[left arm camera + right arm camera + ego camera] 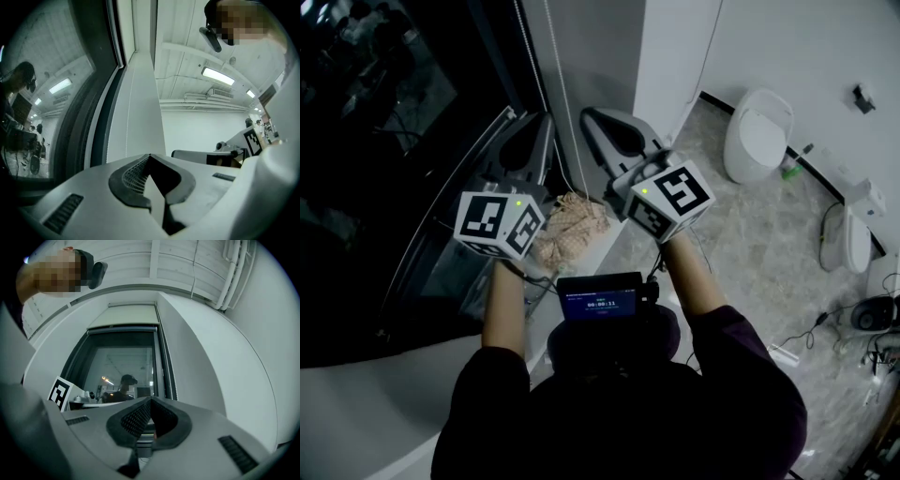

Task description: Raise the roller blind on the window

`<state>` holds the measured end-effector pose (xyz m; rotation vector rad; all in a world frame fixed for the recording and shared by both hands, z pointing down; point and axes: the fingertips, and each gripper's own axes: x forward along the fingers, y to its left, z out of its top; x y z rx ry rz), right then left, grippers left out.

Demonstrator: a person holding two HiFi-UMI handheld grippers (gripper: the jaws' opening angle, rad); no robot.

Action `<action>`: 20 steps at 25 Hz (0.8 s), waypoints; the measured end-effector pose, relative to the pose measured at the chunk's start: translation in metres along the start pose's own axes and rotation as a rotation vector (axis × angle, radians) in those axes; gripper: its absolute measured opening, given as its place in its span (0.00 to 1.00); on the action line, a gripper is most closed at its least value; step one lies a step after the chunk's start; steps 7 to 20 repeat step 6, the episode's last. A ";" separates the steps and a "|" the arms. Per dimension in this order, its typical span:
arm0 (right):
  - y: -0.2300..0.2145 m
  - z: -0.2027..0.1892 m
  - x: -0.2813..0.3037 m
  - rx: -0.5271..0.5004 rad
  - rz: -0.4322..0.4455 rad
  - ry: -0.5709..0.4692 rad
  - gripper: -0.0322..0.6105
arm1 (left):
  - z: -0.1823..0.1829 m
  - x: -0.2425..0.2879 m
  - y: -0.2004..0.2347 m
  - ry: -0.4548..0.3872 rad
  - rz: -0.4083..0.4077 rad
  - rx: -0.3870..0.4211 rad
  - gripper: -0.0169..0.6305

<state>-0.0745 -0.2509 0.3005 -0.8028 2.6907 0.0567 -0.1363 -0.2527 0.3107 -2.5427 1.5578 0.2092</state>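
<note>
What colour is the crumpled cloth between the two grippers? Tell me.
Pale pinkish beige with a faint check; the cloth shows best in the head view.

Office or lab room: strip ceiling lights point(217, 75), tiled floor point(750, 244), loose cables point(821, 323), large dark window point(384, 141).

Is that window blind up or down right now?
Nearly up: the blind covers only a strip at the top; the dark window glass below is bare.

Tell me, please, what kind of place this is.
Probably an office or lab at night: a large dark window, strip ceiling lights, and a tiled floor with white devices and loose cables.
</note>
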 end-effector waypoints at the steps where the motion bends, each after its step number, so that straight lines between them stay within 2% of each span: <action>1: -0.001 0.001 0.000 0.000 -0.001 0.000 0.06 | 0.001 0.001 0.000 0.001 0.000 -0.001 0.04; 20: -0.003 0.001 0.000 -0.010 -0.002 0.003 0.06 | 0.001 0.002 0.000 0.001 -0.001 -0.007 0.04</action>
